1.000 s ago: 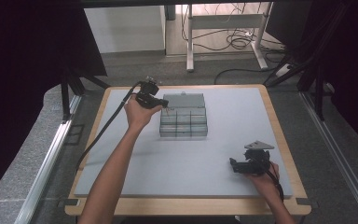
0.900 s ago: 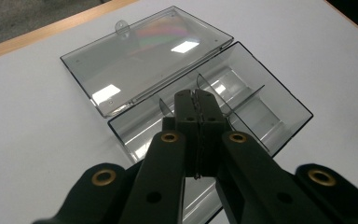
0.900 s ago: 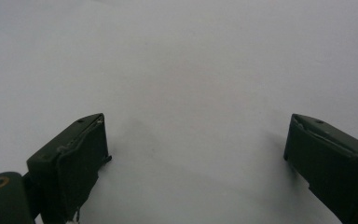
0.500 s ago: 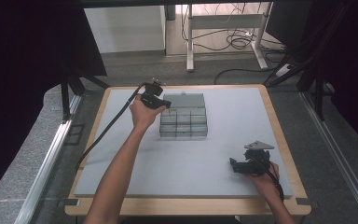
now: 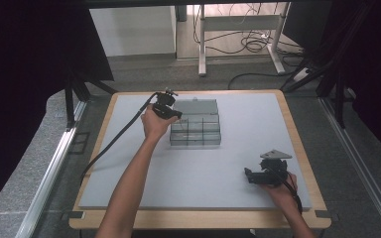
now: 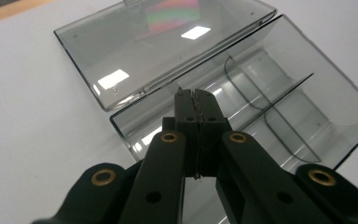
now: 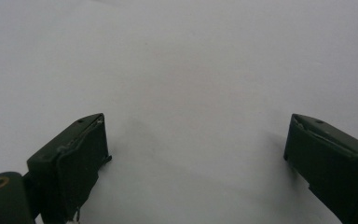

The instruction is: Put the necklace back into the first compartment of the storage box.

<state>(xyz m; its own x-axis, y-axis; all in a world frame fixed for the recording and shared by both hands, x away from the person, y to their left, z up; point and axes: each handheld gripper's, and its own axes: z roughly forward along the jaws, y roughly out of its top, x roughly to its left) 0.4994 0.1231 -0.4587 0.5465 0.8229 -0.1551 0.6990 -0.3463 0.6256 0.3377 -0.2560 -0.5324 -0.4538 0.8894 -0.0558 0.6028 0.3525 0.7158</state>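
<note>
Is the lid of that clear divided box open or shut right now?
Open. The lid lies folded back flat on the table behind the box, whose empty compartments are exposed below the shut left gripper.

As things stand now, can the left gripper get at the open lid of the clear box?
Probably yes. The left gripper is shut and hangs over the clear box beside the hinge; the lid lies flat just behind, with nothing between them.
</note>
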